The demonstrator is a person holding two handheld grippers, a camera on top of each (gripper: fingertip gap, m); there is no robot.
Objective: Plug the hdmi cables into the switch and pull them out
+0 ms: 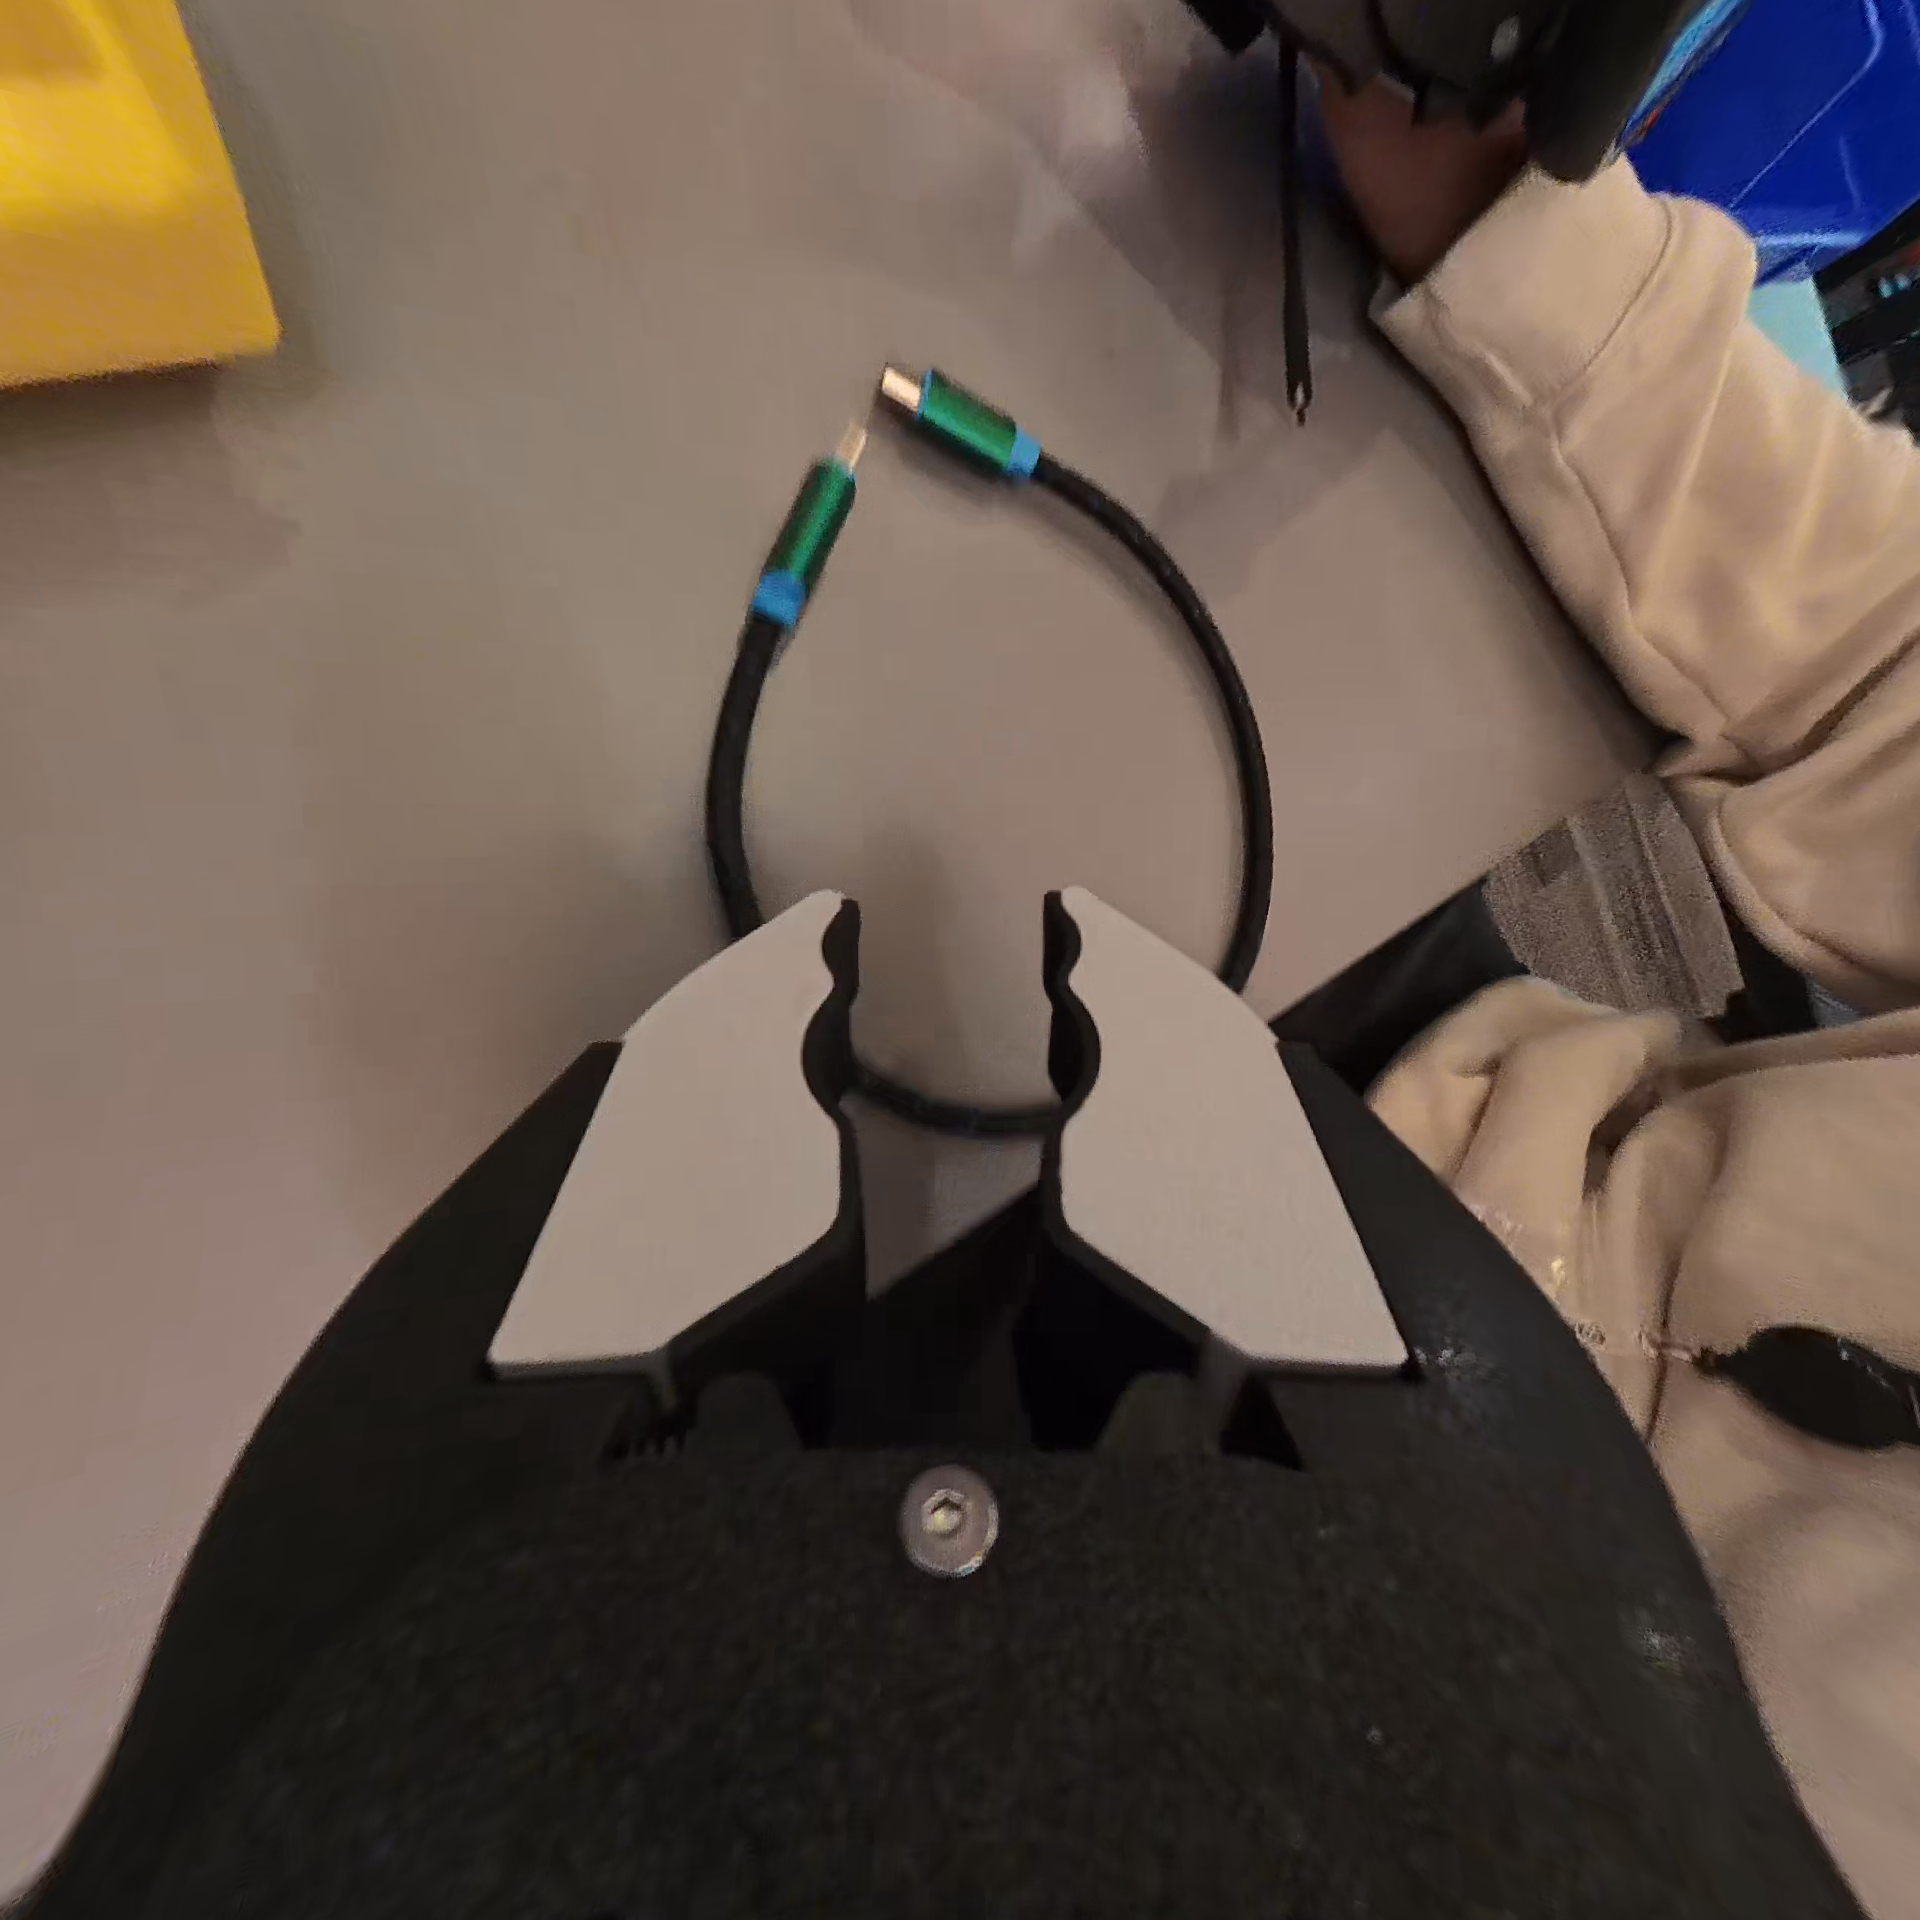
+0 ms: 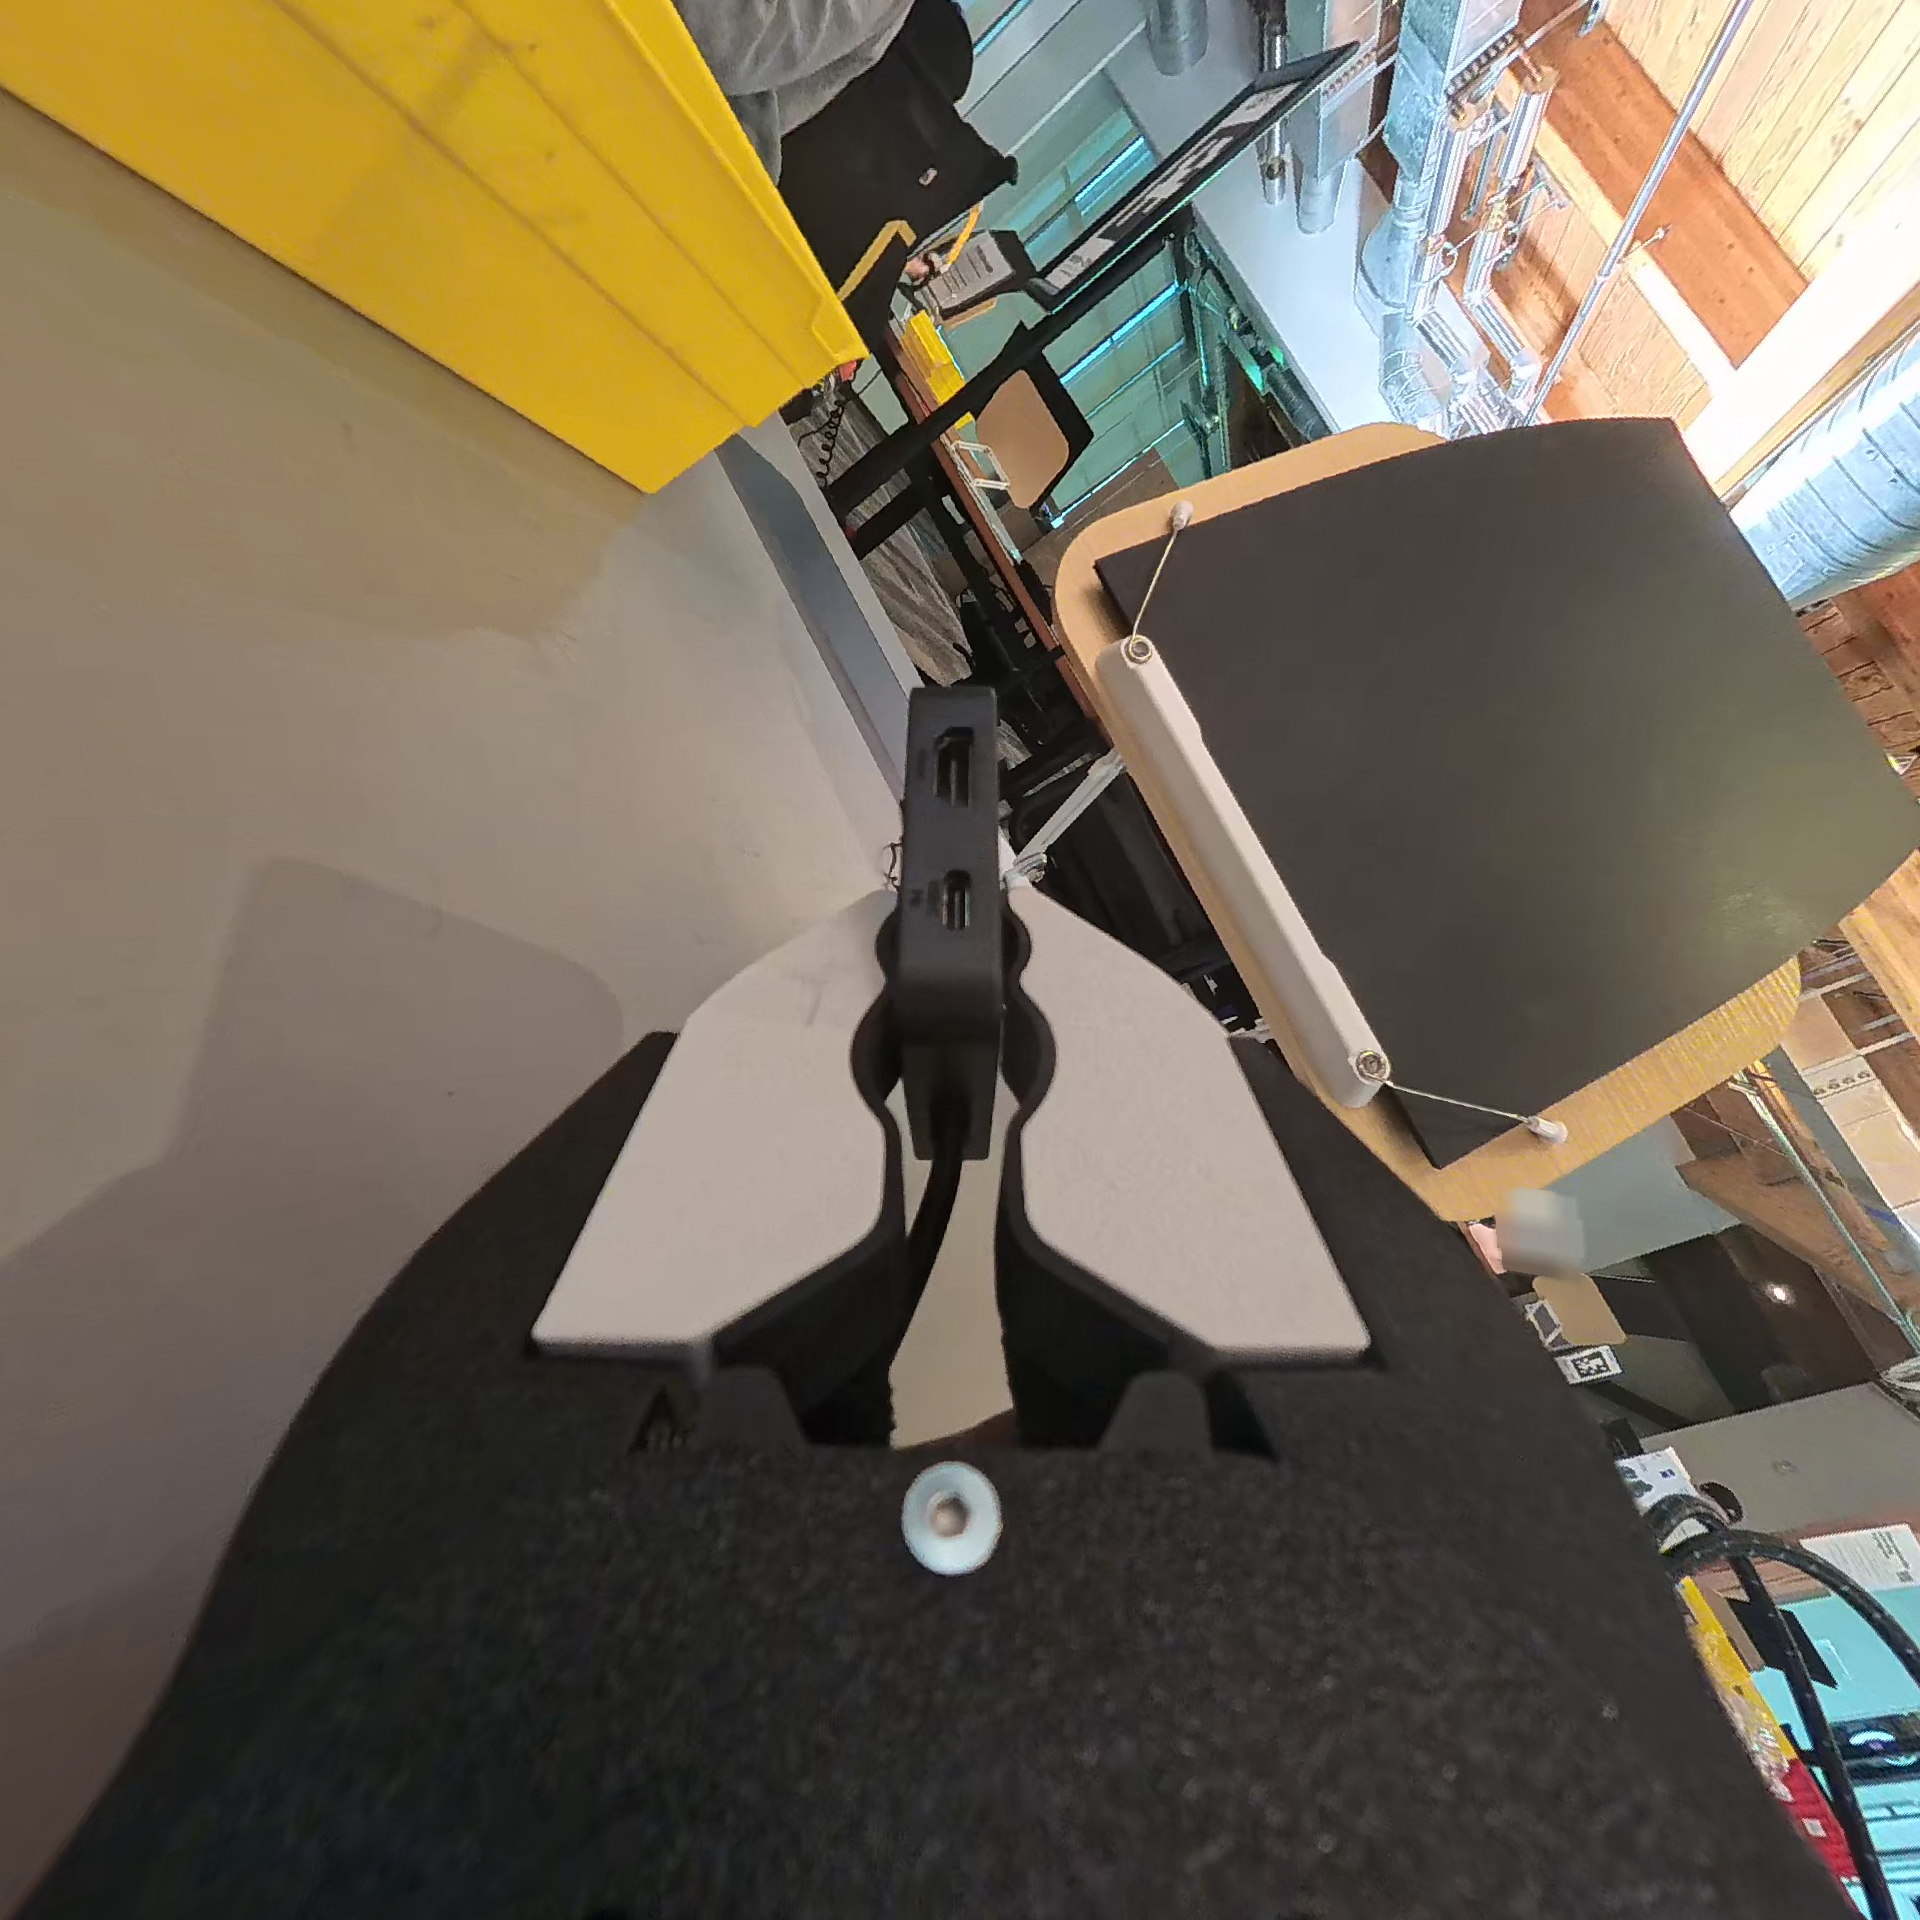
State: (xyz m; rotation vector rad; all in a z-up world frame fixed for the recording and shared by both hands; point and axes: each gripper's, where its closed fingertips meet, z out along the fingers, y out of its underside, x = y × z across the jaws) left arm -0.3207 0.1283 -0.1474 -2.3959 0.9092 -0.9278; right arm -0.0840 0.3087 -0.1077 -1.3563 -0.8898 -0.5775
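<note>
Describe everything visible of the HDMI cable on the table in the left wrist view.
The HDMI cable is short, black and braided, curved into an open loop on the grey table. Each end has a green metallic plug with a blue collar and a bare metal tip; both are unplugged. Its lowest stretch runs between the open fingers of the left hand-held gripper.

The cable [image 1: 1242,790] is showing a matt black braided jacket, its plugs [image 1: 966,424] gleaming in glossy green metal. The switch [image 2: 953,831] is looking like matt black plastic; the bin [image 2: 499,208] is shining as smooth yellow plastic.
</note>
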